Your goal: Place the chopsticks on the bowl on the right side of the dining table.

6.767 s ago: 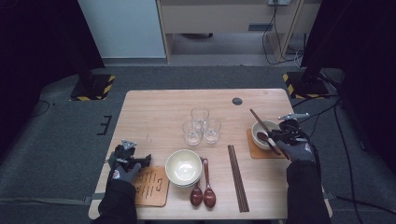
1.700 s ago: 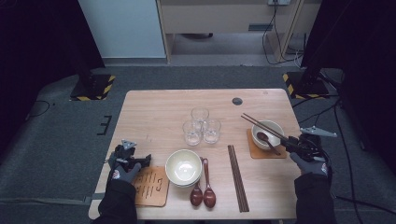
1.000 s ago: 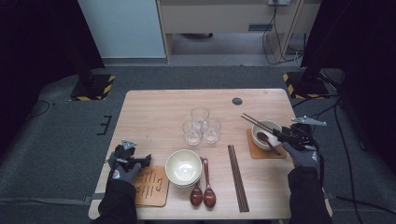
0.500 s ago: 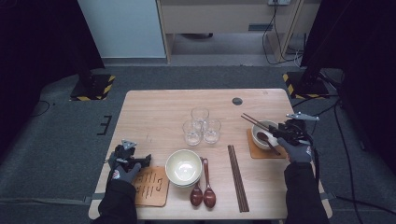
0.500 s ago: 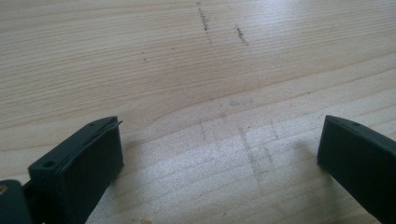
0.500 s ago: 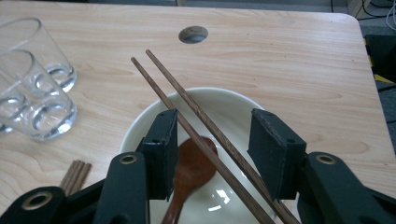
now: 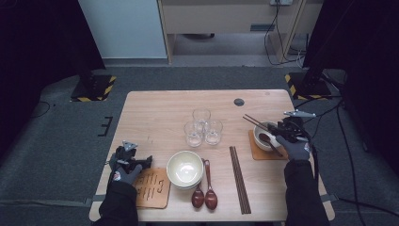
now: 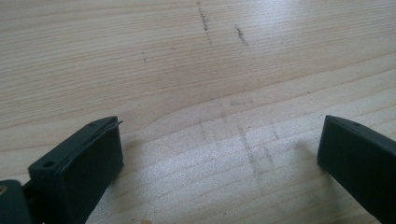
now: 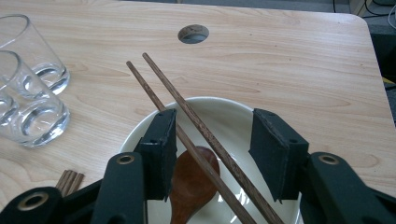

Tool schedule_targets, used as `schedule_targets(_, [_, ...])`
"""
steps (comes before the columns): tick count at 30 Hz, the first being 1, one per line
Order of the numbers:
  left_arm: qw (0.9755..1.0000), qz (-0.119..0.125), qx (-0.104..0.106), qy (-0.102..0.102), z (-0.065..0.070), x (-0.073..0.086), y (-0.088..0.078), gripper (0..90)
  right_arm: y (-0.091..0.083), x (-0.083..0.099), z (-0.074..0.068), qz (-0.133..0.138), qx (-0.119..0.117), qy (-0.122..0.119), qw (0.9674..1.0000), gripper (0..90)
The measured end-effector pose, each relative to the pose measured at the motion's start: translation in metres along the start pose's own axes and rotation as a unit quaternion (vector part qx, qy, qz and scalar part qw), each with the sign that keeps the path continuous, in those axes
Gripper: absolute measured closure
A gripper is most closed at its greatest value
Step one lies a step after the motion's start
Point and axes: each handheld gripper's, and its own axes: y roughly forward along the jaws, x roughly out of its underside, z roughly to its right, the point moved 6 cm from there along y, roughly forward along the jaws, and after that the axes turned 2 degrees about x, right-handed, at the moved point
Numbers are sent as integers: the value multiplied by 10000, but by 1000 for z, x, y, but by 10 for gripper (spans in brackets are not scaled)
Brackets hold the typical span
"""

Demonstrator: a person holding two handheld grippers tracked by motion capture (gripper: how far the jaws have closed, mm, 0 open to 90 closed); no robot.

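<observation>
the pair of chopsticks [image 9: 201,135] already lies across the small white bowl [image 9: 233,112] with the wooden spoon [image 9: 189,186] in it, the right gripper [image 9: 212,156] fingers having just been opening, loose around them (left gripper [image 8: 219,158] wide, idle over bare table [image 8: 187,70]), leaving only the withdrawal.

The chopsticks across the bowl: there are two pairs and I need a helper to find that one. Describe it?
On the table, look near the right edge for the small white bowl on a brown mat. The chopsticks rest slanted across its rim, above a wooden spoon, whereas the other pair lies flat mid-table.
</observation>
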Motion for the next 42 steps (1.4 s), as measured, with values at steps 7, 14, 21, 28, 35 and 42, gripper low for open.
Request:
schedule_targets(7, [10000,0,1,0,0,0,0,0,9,2,1,-70,27,34,10000,506])
schedule_targets(14, [10000,0,0,-1,0,0,0,0,15,4,-1,-118,-34,50,9999,496])
schedule_targets(21, [10000,0,0,0,0,0,0,0,19,6,-4,-194,-95,10,9998,491])
schedule_targets(28, [10000,1,0,-1,0,0,0,0,20,8,-8,-278,-193,-54,9994,493])
schedule_targets(35, [10000,0,0,-1,0,0,0,0,18,9,-13,-318,-264,-153,9990,493])
schedule_targets(42, [10000,1,0,-1,0,0,0,0,16,11,-17,-380,-360,-280,9982,493])
